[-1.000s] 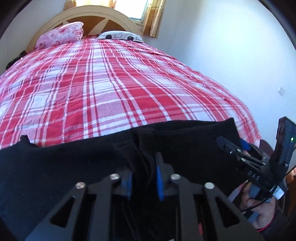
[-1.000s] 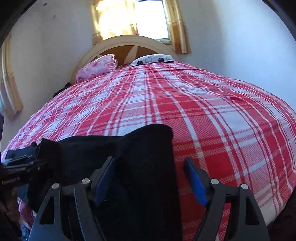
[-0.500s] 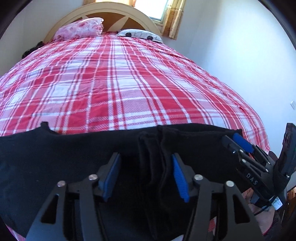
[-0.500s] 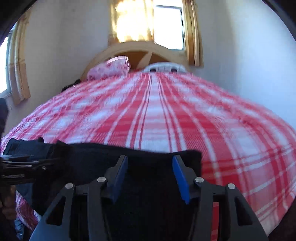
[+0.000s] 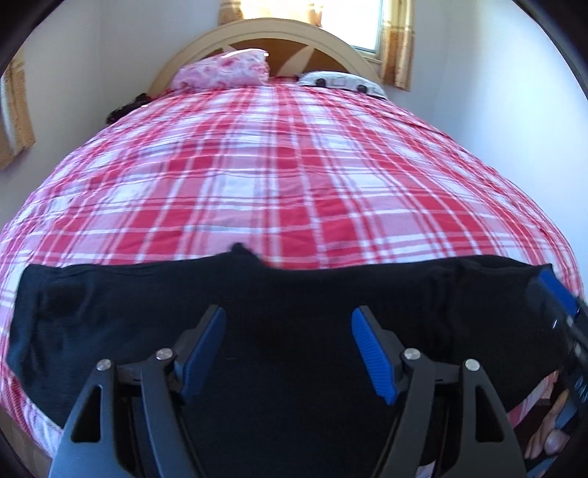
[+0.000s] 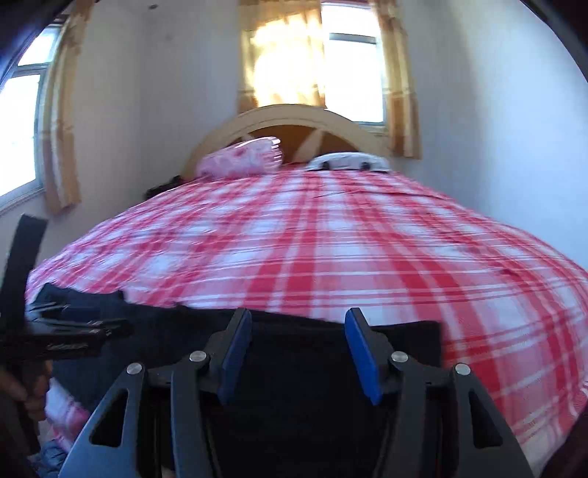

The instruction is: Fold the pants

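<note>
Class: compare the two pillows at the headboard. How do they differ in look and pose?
The pink pillow carries a pink-and-white print and stands bulky and high; the white pillow is pale with dark spots and lies low and flat. The pink pillow sits on the left, the white pillow on the right. Both lie at the head of the plaid-covered bed.

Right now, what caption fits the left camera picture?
Open left gripper above black pants on a red plaid bed.

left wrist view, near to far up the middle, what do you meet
left gripper → black pants → plaid bedspread → pink pillow → headboard → window
</note>
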